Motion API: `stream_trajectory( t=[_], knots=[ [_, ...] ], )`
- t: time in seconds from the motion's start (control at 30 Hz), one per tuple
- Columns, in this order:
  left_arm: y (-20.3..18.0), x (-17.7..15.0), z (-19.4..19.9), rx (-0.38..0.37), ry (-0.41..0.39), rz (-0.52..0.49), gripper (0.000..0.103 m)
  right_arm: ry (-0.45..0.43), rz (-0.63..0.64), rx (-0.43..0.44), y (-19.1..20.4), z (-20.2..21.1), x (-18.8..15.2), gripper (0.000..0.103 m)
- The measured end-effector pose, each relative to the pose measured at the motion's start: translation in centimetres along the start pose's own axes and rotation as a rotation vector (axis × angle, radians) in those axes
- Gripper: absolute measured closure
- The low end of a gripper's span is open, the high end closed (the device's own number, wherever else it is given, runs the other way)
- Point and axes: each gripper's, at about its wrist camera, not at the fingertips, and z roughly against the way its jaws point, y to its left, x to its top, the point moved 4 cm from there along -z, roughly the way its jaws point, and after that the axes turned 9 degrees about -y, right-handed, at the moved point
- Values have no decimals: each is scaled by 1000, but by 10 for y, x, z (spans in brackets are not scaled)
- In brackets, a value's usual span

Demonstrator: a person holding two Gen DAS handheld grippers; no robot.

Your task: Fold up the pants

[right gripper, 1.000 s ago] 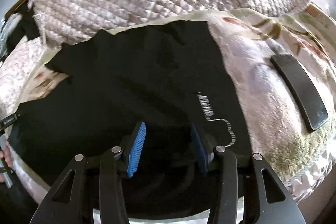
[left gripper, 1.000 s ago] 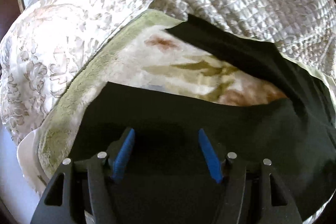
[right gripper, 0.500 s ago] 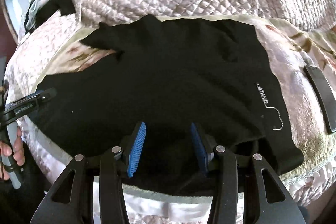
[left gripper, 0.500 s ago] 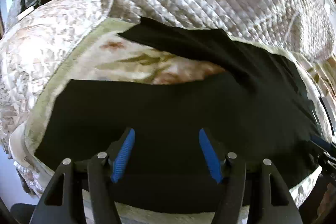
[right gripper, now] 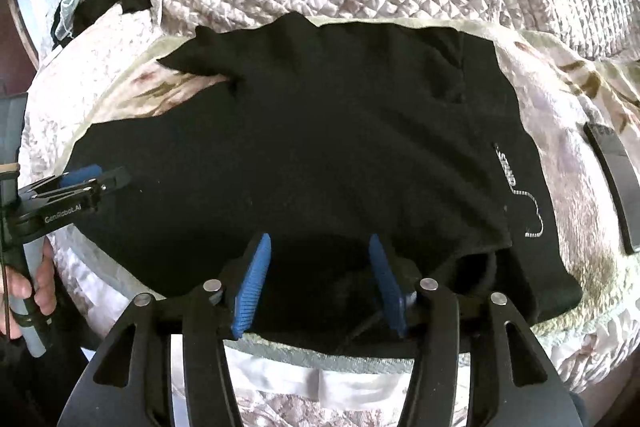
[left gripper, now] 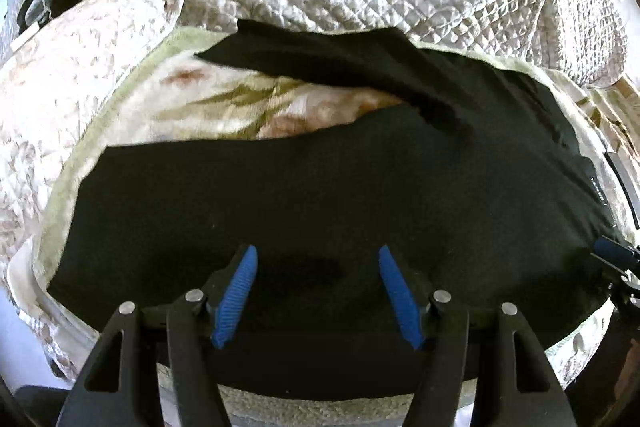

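On floral blanket [left gripper: 224, 107] — black pants [left gripper: 320, 195] spread flat, nothing contained.

The left gripper [left gripper: 316, 291] points steeply downward with its blue-padded jaws set wide apart and nothing pinched between them. The right gripper [right gripper: 320, 279] tilts down at a like angle; its jaws are opening, and the pads press on nothing. From the right wrist view, the left gripper shows side-on at the left edge, its black fingers level and a blue pad visible. A person's hand [right gripper: 34, 279] wraps around its grey handle, fingers curled. From the left wrist view, the right gripper's tip shows at the right edge.
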Motion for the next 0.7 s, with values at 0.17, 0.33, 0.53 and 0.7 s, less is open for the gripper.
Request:
stream_trajectory(
  t=[0.17, 0.33, 0.53, 0.7],
  knots=[
    [0, 14, -2, -26, -9, -5, 37, -7, 11, 13, 0, -6, 13, 50],
    [6, 34, -14, -48, -7, 5, 37, -8, 19, 24, -6, -17, 30, 50],
    [19, 76, -36, -59, -43, 26, 36, -19, 25, 36, -22, -38, 62, 45],
    [24, 117, -68, -83, -67, 48, 33, -28, 66, 24, -35, -67, 101, 45]
  ],
)
